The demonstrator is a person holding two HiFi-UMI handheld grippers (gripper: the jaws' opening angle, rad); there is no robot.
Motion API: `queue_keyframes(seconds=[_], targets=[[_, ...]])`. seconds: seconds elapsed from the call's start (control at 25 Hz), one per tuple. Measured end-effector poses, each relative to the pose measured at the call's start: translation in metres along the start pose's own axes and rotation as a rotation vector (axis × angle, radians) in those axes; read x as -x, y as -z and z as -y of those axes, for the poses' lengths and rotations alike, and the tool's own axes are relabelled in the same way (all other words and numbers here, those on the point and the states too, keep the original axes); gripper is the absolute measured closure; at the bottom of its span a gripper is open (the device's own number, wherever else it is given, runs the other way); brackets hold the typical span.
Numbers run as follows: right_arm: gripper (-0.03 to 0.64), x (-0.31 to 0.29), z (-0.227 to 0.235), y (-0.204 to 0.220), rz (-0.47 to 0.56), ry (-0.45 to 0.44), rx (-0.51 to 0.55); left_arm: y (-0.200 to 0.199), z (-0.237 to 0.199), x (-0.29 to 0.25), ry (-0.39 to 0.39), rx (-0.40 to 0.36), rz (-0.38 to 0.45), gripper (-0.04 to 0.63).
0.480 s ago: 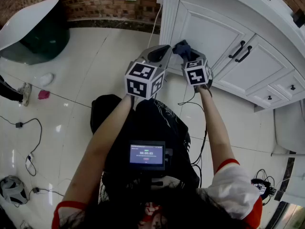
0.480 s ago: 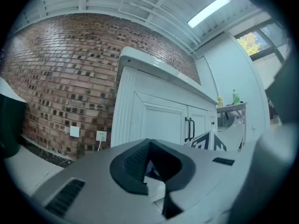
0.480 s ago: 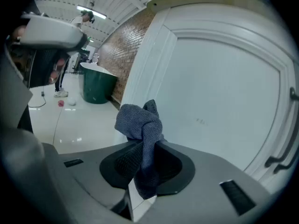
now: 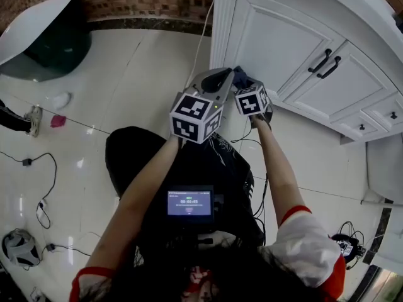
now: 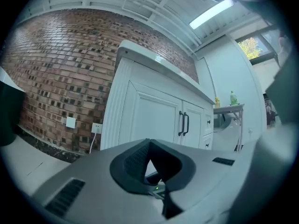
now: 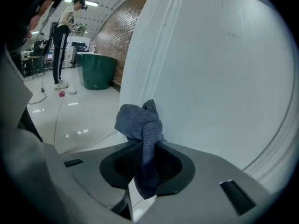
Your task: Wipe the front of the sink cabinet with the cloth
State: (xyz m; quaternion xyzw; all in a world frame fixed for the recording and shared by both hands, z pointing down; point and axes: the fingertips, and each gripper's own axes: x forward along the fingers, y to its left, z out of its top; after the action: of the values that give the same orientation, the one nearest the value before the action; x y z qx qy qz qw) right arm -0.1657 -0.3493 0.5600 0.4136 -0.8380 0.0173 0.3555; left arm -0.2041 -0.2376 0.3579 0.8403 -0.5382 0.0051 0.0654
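Right now the cloth [image 6: 139, 122], a dark blue-grey rag, is pinched between the jaws of the right gripper [image 6: 145, 161], its bunched end sticking out past the tips and its tail hanging down between the dark pads. In the head view the cloth [image 4: 240, 75] sits low against the white cabinet [image 4: 283, 39], on the leftmost door beside the fluted corner post; whether it actually presses on the panel is hard to tell. The right gripper [image 4: 244, 82] points at that door, with the person's forearm stretched out behind it. Just to its left, the left gripper [image 4: 214, 78] hovers near the cabinet's corner, and its own view shows the left gripper [image 5: 148, 147] with jaws pressed together at the tips and nothing between them. Further right on the cabinet [image 5: 149, 113], two black handles [image 4: 328, 62] stand side by side on the neighbouring doors. A cable [image 4: 200, 39] runs down the cabinet's left side onto the glossy white floor [image 4: 126, 87], and a brick wall [image 5: 60, 78] stands behind.
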Motion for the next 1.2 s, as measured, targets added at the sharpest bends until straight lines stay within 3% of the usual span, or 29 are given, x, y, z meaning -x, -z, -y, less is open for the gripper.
queue_keyframes(seconds=[0.28, 0.48, 0.88, 1.04, 1.2], targets=[[0.532, -0.003, 0.002, 0.014, -0.038, -0.005, 0.006, 0.012, -0.018, -0.002, -0.042, 0.045, -0.024, 0.560], [0.532, 0.059, 0.029, -0.049, 0.127, 0.016, 0.016, -0.007, -0.014, -0.006, -0.044, 0.064, 0.014, 0.560], [0.532, 0.210, 0.121, -0.184, 0.428, 0.181, 0.048, -0.047, 0.026, -0.012, 0.009, 0.035, 0.060, 0.560], [0.532, 0.243, 0.144, -0.210, 0.472, 0.236, 0.063, -0.055, 0.038, -0.012, 0.025, 0.016, 0.068, 0.560], [0.532, 0.243, 0.147, -0.208, 0.466, 0.246, 0.070, -0.057, 0.040, -0.012, 0.024, 0.005, 0.062, 0.560]])
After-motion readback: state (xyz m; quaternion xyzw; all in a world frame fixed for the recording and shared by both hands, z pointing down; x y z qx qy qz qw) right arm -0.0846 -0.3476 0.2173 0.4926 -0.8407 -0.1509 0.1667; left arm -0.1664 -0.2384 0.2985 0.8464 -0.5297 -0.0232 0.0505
